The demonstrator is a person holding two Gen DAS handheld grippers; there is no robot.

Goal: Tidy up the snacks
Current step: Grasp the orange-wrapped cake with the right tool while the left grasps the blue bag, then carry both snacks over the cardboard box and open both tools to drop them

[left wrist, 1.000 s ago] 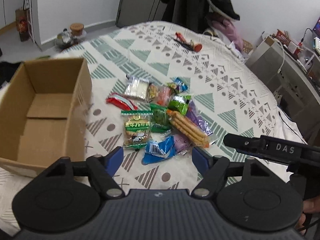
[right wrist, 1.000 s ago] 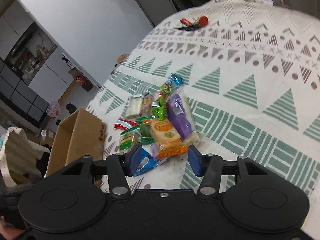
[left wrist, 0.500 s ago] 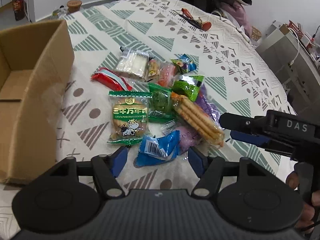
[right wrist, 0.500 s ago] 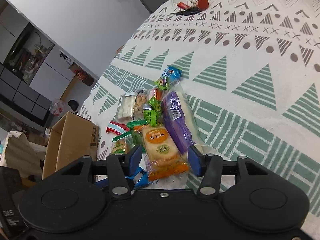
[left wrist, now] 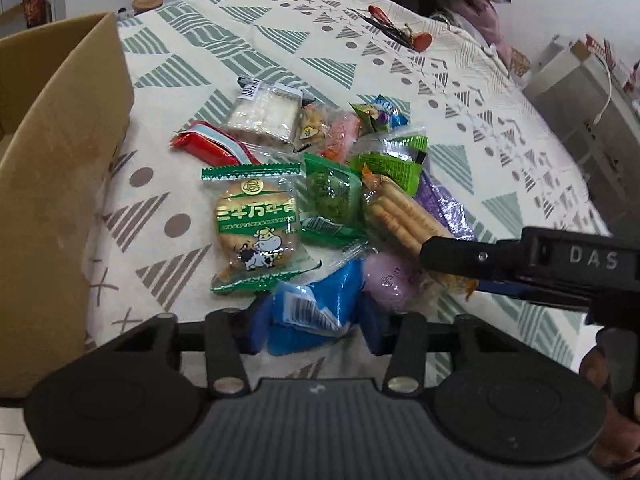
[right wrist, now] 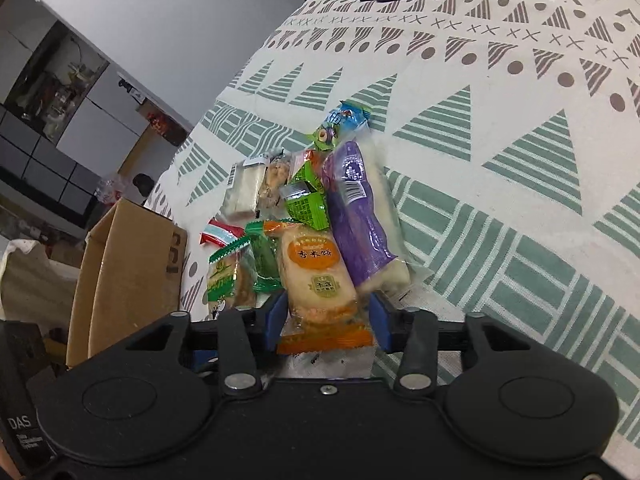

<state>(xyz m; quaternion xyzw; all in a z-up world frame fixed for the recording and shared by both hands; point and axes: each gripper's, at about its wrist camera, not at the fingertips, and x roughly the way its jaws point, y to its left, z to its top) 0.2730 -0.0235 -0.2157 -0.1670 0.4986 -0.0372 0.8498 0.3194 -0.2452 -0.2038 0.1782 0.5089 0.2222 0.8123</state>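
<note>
A pile of snack packets lies on the patterned cloth (left wrist: 460,92). My left gripper (left wrist: 314,326) is open, its blue pads on either side of a blue packet (left wrist: 316,304) at the pile's near edge. A green cow-print biscuit packet (left wrist: 256,232) lies just beyond it. My right gripper (right wrist: 328,322) is open around the near end of an orange rice-cracker packet (right wrist: 316,276); a purple packet (right wrist: 356,216) lies beside it. The right gripper also shows in the left wrist view (left wrist: 452,258), over the cracker packet (left wrist: 400,216).
An open cardboard box (left wrist: 60,168) stands left of the pile; it also shows in the right wrist view (right wrist: 124,264). A red packet (left wrist: 208,144) and a clear white packet (left wrist: 264,114) lie near it. Keys with a red tag (left wrist: 400,32) lie far back.
Both grippers have moved forward and down to the pile. The left now straddles the blue packet, the right the orange cracker packet. Both stay open.
</note>
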